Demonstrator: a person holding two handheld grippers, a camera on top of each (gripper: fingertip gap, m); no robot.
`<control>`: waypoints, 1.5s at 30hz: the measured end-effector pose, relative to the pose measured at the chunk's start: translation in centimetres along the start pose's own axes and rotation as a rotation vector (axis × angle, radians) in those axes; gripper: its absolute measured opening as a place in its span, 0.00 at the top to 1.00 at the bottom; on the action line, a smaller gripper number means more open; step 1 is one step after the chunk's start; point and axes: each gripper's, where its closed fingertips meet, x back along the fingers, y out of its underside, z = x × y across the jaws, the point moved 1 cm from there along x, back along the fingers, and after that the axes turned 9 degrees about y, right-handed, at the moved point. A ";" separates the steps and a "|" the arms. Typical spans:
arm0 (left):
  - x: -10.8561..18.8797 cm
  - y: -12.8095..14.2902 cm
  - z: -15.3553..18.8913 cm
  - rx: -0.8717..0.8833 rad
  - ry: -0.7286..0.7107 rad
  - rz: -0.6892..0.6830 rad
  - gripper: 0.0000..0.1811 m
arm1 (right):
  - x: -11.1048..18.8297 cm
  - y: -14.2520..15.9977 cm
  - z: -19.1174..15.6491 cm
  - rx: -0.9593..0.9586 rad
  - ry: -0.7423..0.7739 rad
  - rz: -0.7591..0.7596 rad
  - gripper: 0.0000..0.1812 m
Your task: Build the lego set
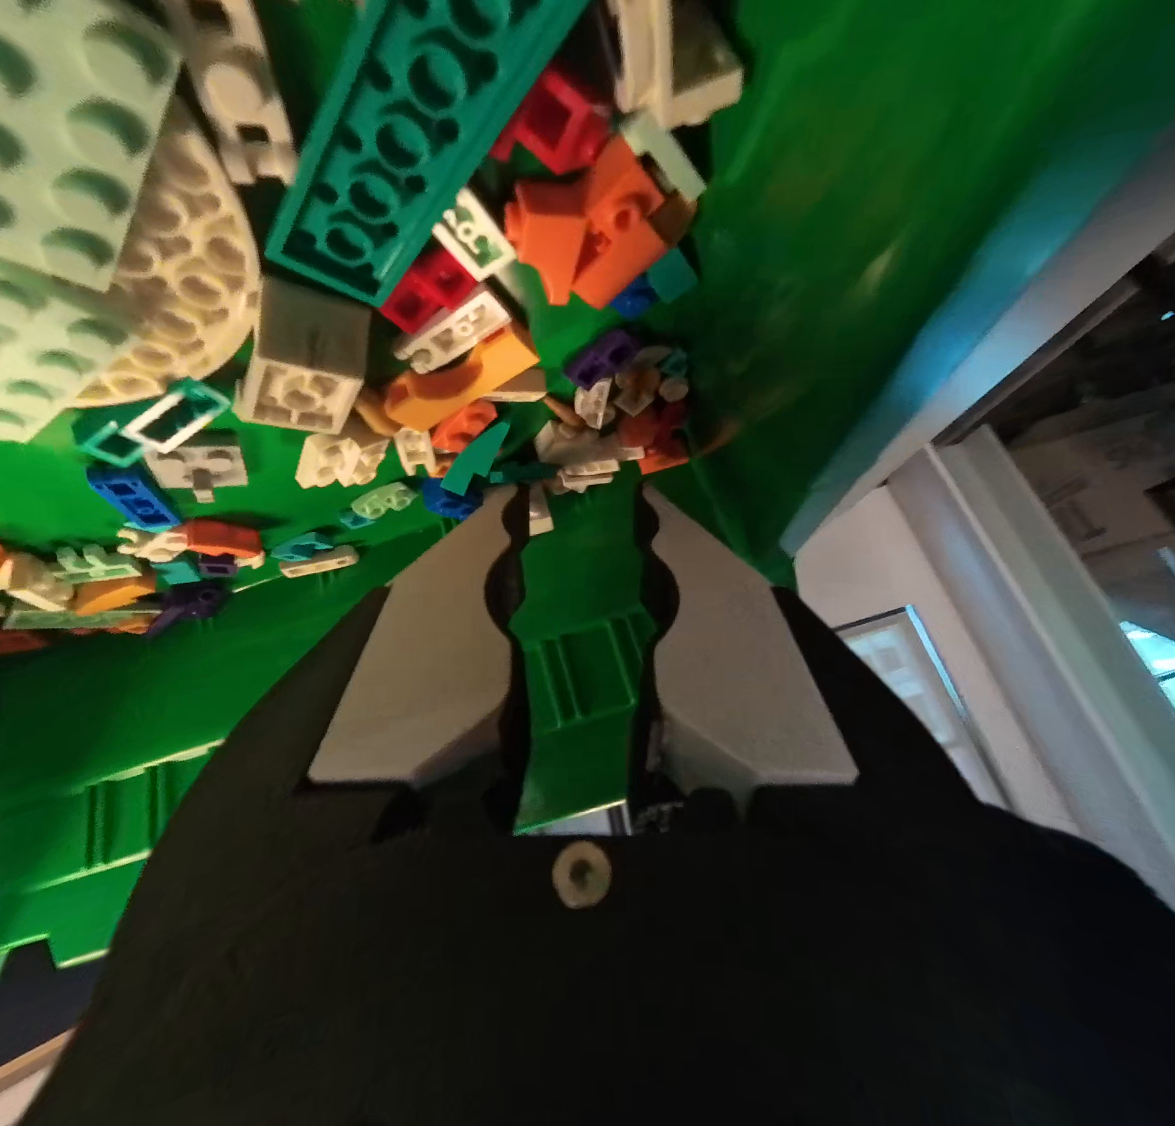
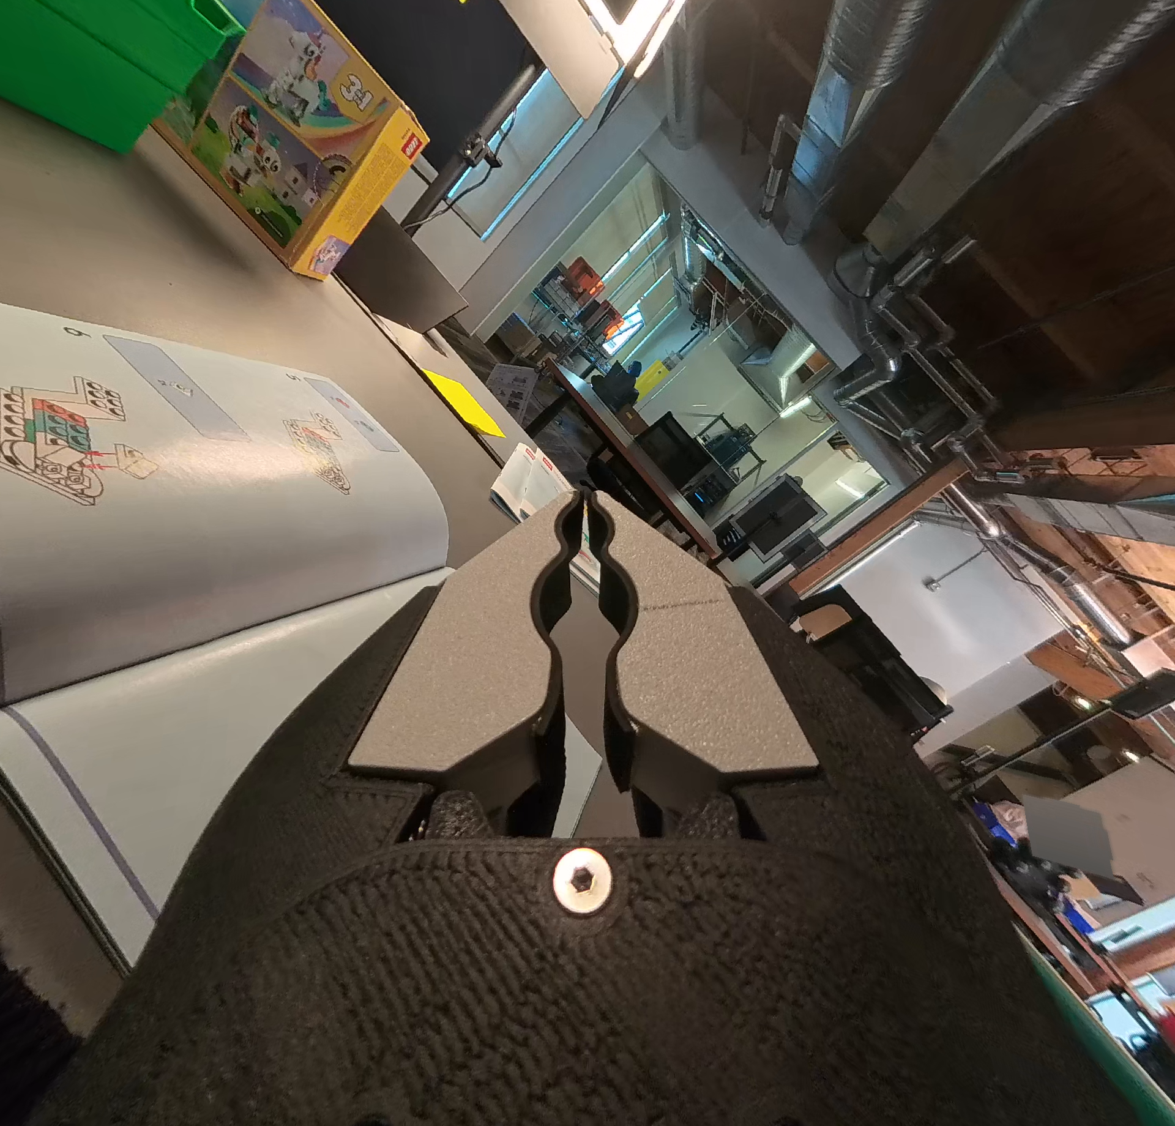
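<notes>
In the left wrist view my left gripper is open and empty, pointing into a green bin of loose lego pieces. A heap lies just beyond the fingertips: a large teal plate underside up, orange bricks, red bricks, a grey brick and a pale green plate. A small white piece lies by the left fingertip. In the right wrist view my right gripper is shut on nothing, held above the table beside the open instruction booklet.
The lego set's box stands on the table past the booklet, with green bins beside it. A yellow sheet lies at the table's far edge. Small pieces are scattered over the bin floor at left. The bin wall rises at right. One gripper's finger ends stand about 50 cm off the other's. To reach the grey brick in a straight line is about 8 cm for my left fingers, about 45 cm for my right.
</notes>
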 end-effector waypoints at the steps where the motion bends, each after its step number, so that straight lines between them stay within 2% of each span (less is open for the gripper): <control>1: -0.1 0.1 -0.1 -0.017 -0.016 -0.011 0.85 | 0.0 0.0 0.0 -0.001 0.000 0.001 1.00; 4: -0.1 0.1 -0.7 -0.022 -0.047 0.003 0.88 | 0.1 -0.1 0.0 -0.005 -0.003 0.004 1.00; 6: 0.2 -0.1 -1.7 0.006 -0.100 0.050 0.85 | 0.1 -0.1 0.0 -0.007 -0.004 0.004 1.00; 8: 1.2 -0.5 -2.8 0.056 -0.164 0.142 0.85 | 0.1 -0.1 -0.1 -0.009 -0.006 0.003 1.00; 11: 2.3 -0.4 -2.7 0.089 -0.139 0.244 0.86 | 0.1 -0.1 0.0 -0.011 -0.006 0.004 1.00; 16: 1.5 1.4 -1.1 0.110 -0.024 0.189 0.90 | 0.1 -0.1 -0.1 -0.016 -0.009 0.004 1.00; 24: -0.3 0.8 -0.2 0.196 0.097 0.182 0.92 | 0.1 -0.1 0.0 -0.026 -0.010 0.003 1.00; 29: -0.3 0.8 -1.1 0.370 0.115 0.212 0.98 | 0.2 -0.1 0.0 -0.027 -0.009 0.003 1.00; 33: -0.2 0.7 -1.3 0.419 0.109 0.226 0.99 | 0.2 -0.1 0.0 -0.028 -0.010 0.003 1.00; 38: 0.1 0.6 -1.6 0.464 0.096 0.262 0.93 | 0.2 -0.1 0.0 -0.029 -0.012 0.004 1.00; 45: 0.4 0.4 -1.6 0.479 0.137 0.290 0.93 | 0.2 -0.1 0.0 -0.030 -0.012 0.002 1.00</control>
